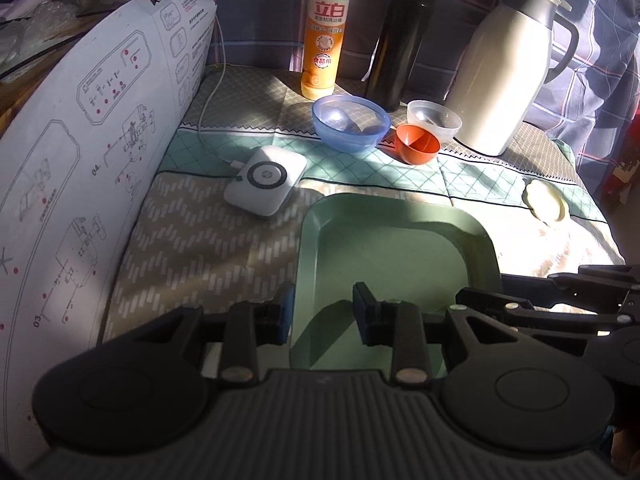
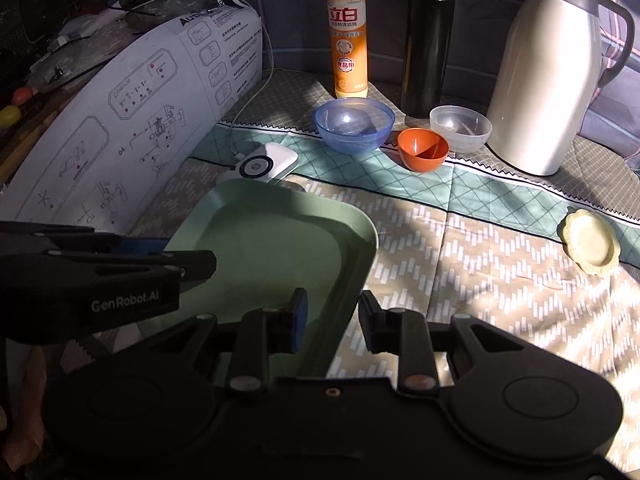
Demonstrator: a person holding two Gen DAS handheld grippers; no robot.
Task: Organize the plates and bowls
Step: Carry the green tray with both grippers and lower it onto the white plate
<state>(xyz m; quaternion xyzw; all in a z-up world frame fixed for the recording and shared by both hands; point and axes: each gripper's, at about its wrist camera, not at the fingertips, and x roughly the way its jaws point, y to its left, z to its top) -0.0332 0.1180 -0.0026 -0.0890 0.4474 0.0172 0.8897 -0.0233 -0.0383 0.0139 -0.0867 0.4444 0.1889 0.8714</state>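
A green square plate (image 1: 400, 248) (image 2: 280, 240) lies on the patterned cloth. My left gripper (image 1: 324, 312) is open, its fingers astride the plate's left rim. My right gripper (image 2: 332, 320) is open, astride the plate's right rim; it also shows in the left wrist view (image 1: 560, 300). Behind stand a blue bowl (image 1: 350, 122) (image 2: 354, 124), an orange bowl (image 1: 417, 143) (image 2: 422, 154) and a clear bowl (image 1: 434, 118) (image 2: 460, 126). A small yellow dish (image 1: 544, 200) (image 2: 590, 244) lies at the right.
A white power bank (image 1: 264, 186) (image 2: 266, 166) with a cable lies left of the plate. A yellow detergent bottle (image 1: 326, 28) (image 2: 347, 28), a black flask (image 1: 400, 48) (image 2: 430, 44) and a white jug (image 1: 508, 64) (image 2: 556, 68) stand at the back. A printed cardboard box (image 1: 92, 140) (image 2: 132, 120) borders the left.
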